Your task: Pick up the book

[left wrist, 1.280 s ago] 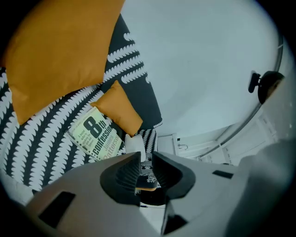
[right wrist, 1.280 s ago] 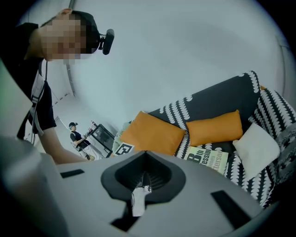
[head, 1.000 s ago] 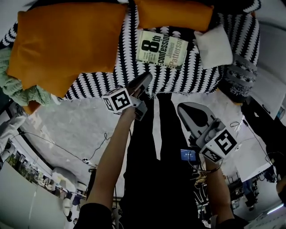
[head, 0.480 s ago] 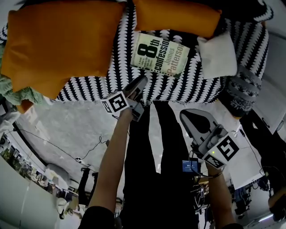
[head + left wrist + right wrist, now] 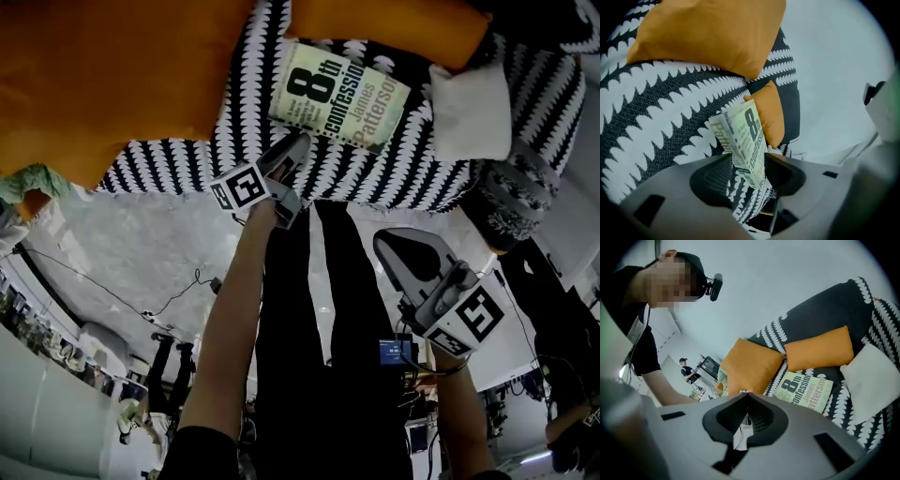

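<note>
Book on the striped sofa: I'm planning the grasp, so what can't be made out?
- Cream paperback book, underside: every view, it lies on the black-and-white knitted sofa cover.
- Small front print: too small, head view.
- Thickness: head view looks flat onto it.

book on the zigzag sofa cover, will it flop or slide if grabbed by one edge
The book looks like a paperback, so it will probably bend if lifted by one edge. It lies flat on the soft patterned cover, which likely gives underneath and resists sliding. It seems thin, so it is probably light.
</note>
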`<state>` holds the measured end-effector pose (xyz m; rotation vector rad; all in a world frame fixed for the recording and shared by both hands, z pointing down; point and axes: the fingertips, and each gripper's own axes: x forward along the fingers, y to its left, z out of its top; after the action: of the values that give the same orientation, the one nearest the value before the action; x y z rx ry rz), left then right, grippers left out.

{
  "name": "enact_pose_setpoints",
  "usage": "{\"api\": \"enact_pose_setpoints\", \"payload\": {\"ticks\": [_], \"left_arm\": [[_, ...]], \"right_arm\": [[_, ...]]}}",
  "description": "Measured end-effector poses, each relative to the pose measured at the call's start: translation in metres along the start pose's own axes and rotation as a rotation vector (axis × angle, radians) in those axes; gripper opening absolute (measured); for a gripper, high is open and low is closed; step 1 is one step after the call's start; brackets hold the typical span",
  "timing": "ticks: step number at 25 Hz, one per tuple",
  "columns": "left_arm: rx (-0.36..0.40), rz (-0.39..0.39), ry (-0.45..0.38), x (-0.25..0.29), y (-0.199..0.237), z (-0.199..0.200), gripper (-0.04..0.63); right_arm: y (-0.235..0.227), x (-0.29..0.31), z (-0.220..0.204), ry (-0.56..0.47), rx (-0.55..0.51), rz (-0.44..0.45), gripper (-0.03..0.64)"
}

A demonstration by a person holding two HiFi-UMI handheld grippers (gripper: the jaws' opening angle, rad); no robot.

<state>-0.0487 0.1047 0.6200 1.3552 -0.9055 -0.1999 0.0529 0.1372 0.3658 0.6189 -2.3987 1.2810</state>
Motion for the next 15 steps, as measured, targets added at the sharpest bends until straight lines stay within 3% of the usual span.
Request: {"api": "enact_pose_setpoints", "payload": {"ticks": [6, 15], "left_arm": [[0.002, -0.002, -0.023, 0.005, 0.009, -0.001, 0.233], [-0.072, -0.018, -0.065, 0.018, 0.013, 0.016, 0.244]], "right_arm": [[0.019, 0.015, -0.01, 0.007, 0.044, 0.07, 0.017], [0.014, 0.021, 0.0, -0.008, 0.061, 0.072, 0.017]]}}
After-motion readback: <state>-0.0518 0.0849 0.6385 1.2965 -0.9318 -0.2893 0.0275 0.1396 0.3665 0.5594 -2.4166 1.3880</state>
